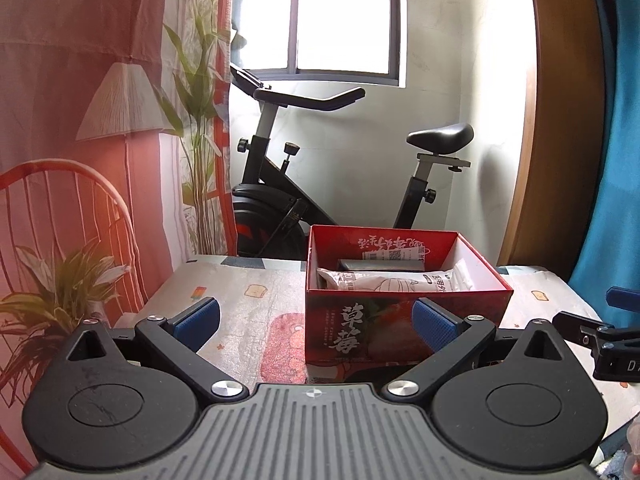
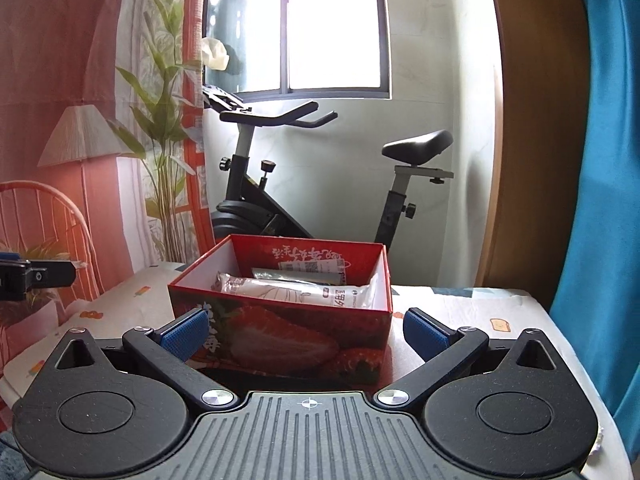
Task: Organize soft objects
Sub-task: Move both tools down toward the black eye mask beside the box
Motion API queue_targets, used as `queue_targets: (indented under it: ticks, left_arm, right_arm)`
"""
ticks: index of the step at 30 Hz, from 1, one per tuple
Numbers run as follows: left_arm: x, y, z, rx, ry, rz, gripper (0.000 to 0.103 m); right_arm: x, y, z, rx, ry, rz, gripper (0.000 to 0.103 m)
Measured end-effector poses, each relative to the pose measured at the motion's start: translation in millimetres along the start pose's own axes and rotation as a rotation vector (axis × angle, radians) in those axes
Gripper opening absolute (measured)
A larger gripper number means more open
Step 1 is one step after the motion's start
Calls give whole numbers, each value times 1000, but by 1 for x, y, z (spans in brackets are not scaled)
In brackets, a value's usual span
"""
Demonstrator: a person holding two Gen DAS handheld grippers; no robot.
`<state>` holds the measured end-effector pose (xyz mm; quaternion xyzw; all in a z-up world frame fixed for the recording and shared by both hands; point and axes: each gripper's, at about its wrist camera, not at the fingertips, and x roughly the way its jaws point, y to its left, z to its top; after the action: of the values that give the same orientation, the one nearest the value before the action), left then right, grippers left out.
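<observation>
A red strawberry-print box (image 1: 404, 320) stands open on the table; it also shows in the right wrist view (image 2: 288, 340). Inside lie a white soft pack with printed text (image 1: 396, 280) (image 2: 300, 292) and a grey packet (image 1: 380, 266) behind it. My left gripper (image 1: 316, 326) is open and empty, just in front of the box's left half. My right gripper (image 2: 304, 334) is open and empty, its blue pads (image 2: 184, 334) on either side of the box front, apart from it. The right gripper shows at the left wrist view's right edge (image 1: 600, 336).
The table wears a pale cartoon-print cloth (image 1: 240, 296). An exercise bike (image 1: 304, 184) stands behind the table under a window. A printed curtain with lamp and plants (image 1: 100, 120) hangs left. A blue curtain (image 2: 600, 160) and wooden frame stand right.
</observation>
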<state>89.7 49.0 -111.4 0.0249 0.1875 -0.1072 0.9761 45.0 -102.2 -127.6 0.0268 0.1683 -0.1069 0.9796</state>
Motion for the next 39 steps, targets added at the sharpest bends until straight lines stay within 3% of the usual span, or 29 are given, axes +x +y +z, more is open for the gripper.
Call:
queue_targets:
  ticks: [5, 17, 39]
  left_arm:
    - [8, 4, -17, -8, 18, 15, 103]
    - [49, 27, -56, -106, 230, 4, 103]
    - [96, 26, -87, -127, 376, -29, 102]
  right_arm:
    - [3, 4, -23, -10, 27, -10, 103]
    - [38, 3, -71, 67, 187, 22, 103]
    - [82, -21, -102, 152, 301, 62, 98]
